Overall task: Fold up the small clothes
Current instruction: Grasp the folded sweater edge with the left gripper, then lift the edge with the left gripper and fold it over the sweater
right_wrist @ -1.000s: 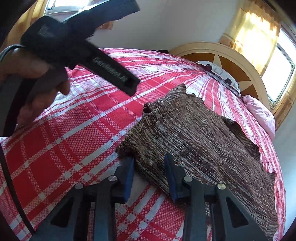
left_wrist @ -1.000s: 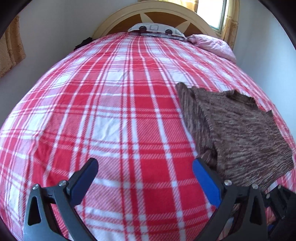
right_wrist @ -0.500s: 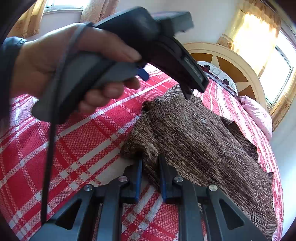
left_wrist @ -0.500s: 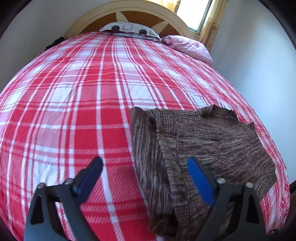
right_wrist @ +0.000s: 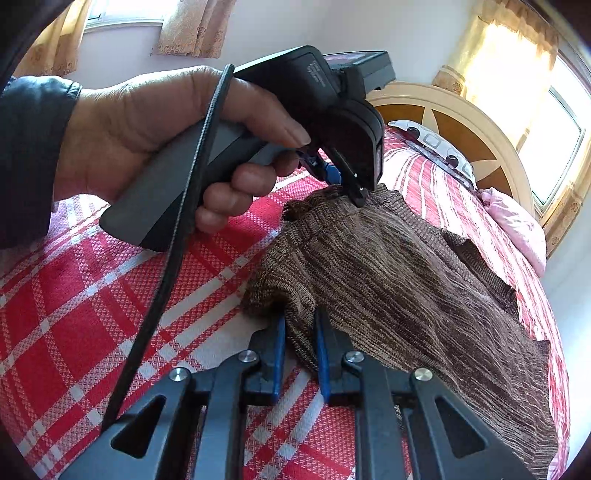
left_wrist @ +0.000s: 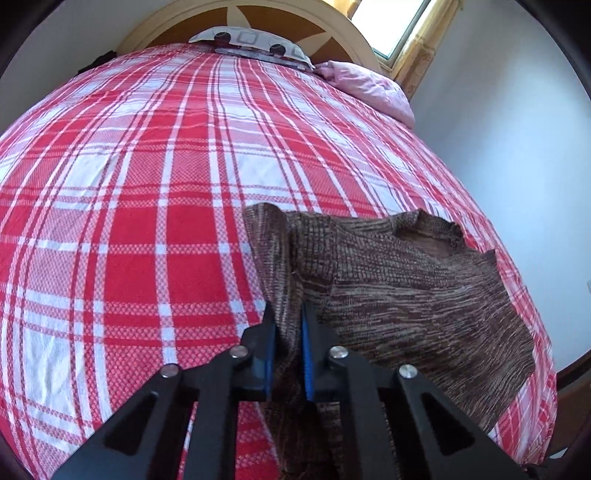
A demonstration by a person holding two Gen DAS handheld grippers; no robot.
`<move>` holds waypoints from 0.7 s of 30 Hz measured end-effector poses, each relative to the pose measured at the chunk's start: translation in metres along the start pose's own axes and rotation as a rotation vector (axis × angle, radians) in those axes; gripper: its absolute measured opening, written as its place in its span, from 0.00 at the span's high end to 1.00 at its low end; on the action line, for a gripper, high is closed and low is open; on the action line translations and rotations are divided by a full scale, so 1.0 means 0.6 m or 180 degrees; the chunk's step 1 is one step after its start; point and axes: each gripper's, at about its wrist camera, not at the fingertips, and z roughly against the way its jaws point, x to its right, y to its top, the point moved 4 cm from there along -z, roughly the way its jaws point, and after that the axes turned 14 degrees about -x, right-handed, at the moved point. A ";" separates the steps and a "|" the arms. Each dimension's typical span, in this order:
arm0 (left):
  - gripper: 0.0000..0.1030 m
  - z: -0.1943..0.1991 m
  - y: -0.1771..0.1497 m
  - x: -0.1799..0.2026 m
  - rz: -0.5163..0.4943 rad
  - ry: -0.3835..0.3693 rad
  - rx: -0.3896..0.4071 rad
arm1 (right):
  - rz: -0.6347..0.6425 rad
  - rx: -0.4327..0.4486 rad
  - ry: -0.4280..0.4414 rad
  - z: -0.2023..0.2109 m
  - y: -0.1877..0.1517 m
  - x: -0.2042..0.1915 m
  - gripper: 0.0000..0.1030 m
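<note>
A brown knit sweater (left_wrist: 413,295) lies on the red and white plaid bed (left_wrist: 147,221), towards its right side. My left gripper (left_wrist: 288,321) is shut on the sweater's folded left edge. In the right wrist view the sweater (right_wrist: 406,280) spreads away to the right. My right gripper (right_wrist: 299,328) is shut on the near corner of that same edge. The left gripper (right_wrist: 354,192), held in a hand, grips the far end of the edge near the collar.
A curved wooden headboard (left_wrist: 295,14) with a patterned pillow (left_wrist: 251,40) stands at the far end. A pink pillow (left_wrist: 369,88) lies at the far right. A wall runs along the bed's right side. Curtained windows (right_wrist: 535,85) stand behind the headboard.
My left gripper moved right onto the sweater's left edge and shut on it. My right gripper closed further on the near corner. The fabric edge is bunched between both.
</note>
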 end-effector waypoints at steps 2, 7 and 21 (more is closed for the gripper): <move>0.89 0.004 -0.003 -0.001 0.0064 -0.0043 0.0013 | -0.0005 0.0003 0.0003 -0.004 -0.002 0.011 0.91; 0.90 0.017 0.001 -0.003 0.0191 -0.0169 0.0047 | -0.0165 0.0081 0.0218 0.010 -0.005 0.031 0.92; 0.91 0.074 0.028 0.060 0.0193 -0.0577 0.0396 | -0.0929 0.0412 0.0595 0.071 -0.049 0.148 0.93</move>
